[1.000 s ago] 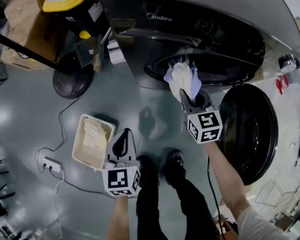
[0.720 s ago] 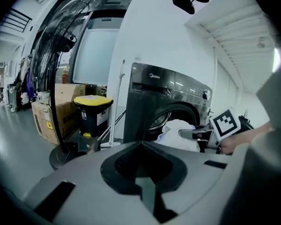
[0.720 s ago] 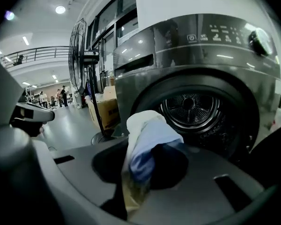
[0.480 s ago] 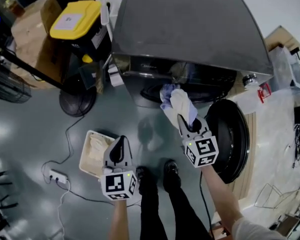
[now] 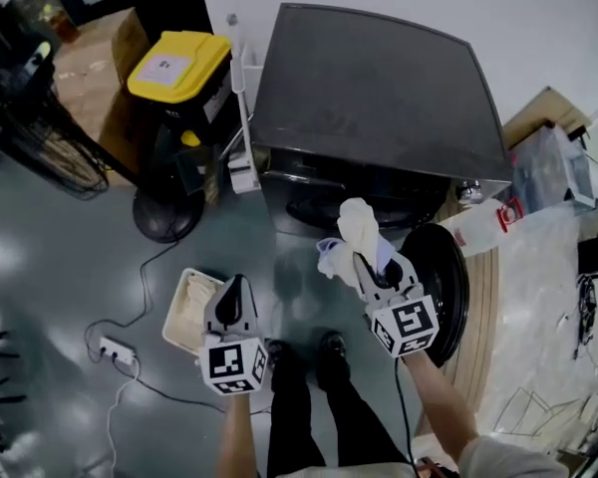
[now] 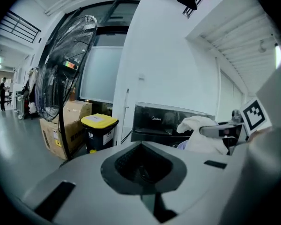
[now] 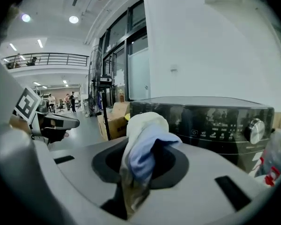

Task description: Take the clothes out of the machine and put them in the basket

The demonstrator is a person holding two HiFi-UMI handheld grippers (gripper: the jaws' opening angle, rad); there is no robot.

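My right gripper (image 5: 371, 267) is shut on a bunch of white and pale blue clothes (image 5: 355, 235), held in the air in front of the dark washing machine (image 5: 379, 108). The same bundle (image 7: 143, 146) hangs out between the jaws in the right gripper view. The machine's round door (image 5: 445, 289) stands open to the right. My left gripper (image 5: 235, 289) is shut with nothing in it, above the cream basket (image 5: 177, 319) on the floor. That basket holds a pale cloth. In the left gripper view the clothes (image 6: 201, 134) show at the right.
A black bin with a yellow lid (image 5: 179, 66) and a standing fan's base (image 5: 165, 215) are left of the machine. A power strip and cable (image 5: 115, 350) lie on the grey floor. The person's feet (image 5: 329, 349) stand between the grippers. Plastic-wrapped items (image 5: 553, 167) are at right.
Both grippers have risen. The right one has drawn the clothes out of the drum opening and up in front of the machine. The left one stayed shut and empty.
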